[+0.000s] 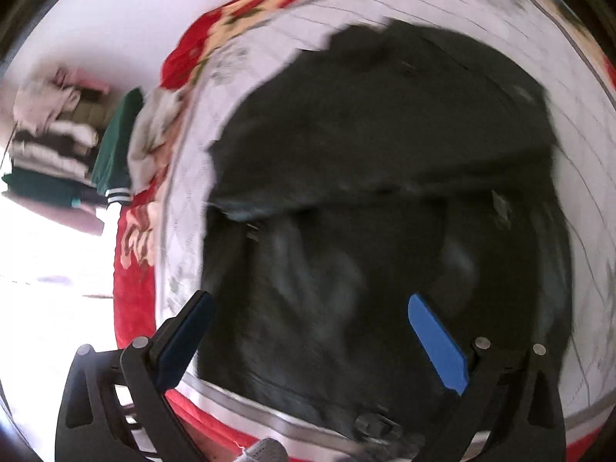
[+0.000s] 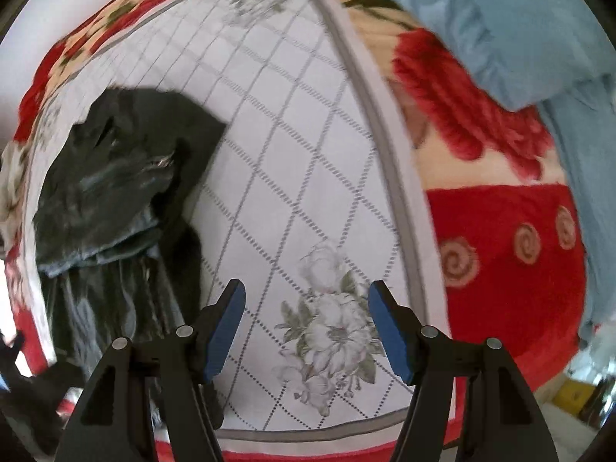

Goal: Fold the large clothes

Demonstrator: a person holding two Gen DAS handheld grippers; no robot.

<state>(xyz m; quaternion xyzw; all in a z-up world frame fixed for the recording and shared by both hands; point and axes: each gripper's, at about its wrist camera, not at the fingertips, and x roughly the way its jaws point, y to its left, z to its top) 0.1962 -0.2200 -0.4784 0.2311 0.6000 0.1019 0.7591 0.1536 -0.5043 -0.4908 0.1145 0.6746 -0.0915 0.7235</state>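
Observation:
A large dark garment (image 1: 385, 177) lies on a white quilted mat (image 1: 184, 208) on the bed, its upper part folded over the lower part. My left gripper (image 1: 308, 300) is open and empty, hovering over the garment's lower half. In the right wrist view the same garment (image 2: 115, 177) lies at the left on the mat (image 2: 292, 154). My right gripper (image 2: 306, 288) is open and empty above the mat's bare floral print, to the right of the garment.
A red floral blanket (image 2: 500, 231) covers the bed under the mat. A light blue cloth (image 2: 500, 30) lies at the far right. A stack of folded clothes (image 1: 54, 146) and a green garment (image 1: 115, 146) sit beyond the bed's left side.

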